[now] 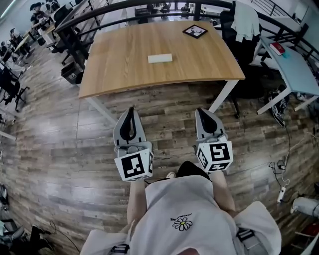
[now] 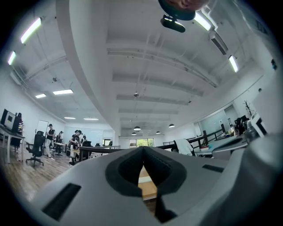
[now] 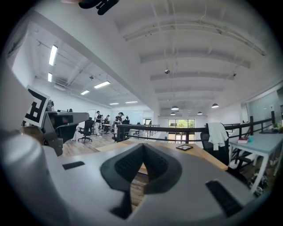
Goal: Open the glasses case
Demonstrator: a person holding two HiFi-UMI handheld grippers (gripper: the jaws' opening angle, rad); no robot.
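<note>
The glasses case (image 1: 159, 58) is a flat white oblong lying closed near the middle of the wooden table (image 1: 124, 74). Both grippers hover over the floor in front of the table's near edge, well short of the case. My left gripper (image 1: 130, 110) is shut with nothing between its jaws; in the left gripper view (image 2: 143, 151) its tips meet and only a sliver of tabletop shows below them. My right gripper (image 1: 202, 110) is likewise shut and empty, pointing level at the table (image 3: 201, 154) in the right gripper view (image 3: 142, 147).
A black framed square (image 1: 195, 31) lies at the table's far right corner, also seen as a small dark tablet-like frame (image 3: 184, 147). A chair with a white garment (image 1: 245, 22) stands to the right, a railing (image 1: 149, 4) behind, and a pale blue desk (image 1: 294, 67) at far right.
</note>
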